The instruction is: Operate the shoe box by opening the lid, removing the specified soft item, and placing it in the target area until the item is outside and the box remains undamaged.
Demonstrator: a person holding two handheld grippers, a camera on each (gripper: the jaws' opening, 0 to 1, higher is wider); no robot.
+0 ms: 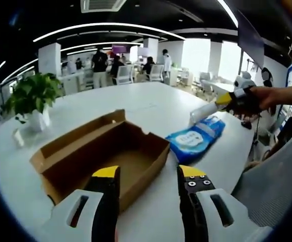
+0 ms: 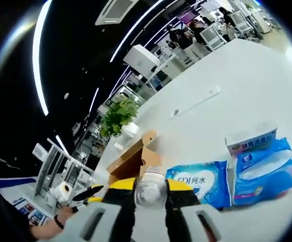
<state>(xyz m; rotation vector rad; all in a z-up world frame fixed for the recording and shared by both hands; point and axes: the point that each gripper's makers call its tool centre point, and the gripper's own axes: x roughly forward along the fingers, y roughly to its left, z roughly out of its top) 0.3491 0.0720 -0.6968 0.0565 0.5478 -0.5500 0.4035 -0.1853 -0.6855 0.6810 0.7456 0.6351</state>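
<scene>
Box (image 1: 105, 151) sits open on the worktop (image 1: 151, 103), blue pack (image 1: 195, 137) just beside it; left tongs (image 1: 148, 174) apart over the box; right tongs (image 2: 151, 187) clamped on a bottle (image 2: 150, 189).

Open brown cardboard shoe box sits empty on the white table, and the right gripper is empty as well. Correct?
Not quite: the right gripper has its jaws shut on a clear plastic container, as the right gripper view shows. The brown cardboard shoe box is open and empty on the white table.
</scene>
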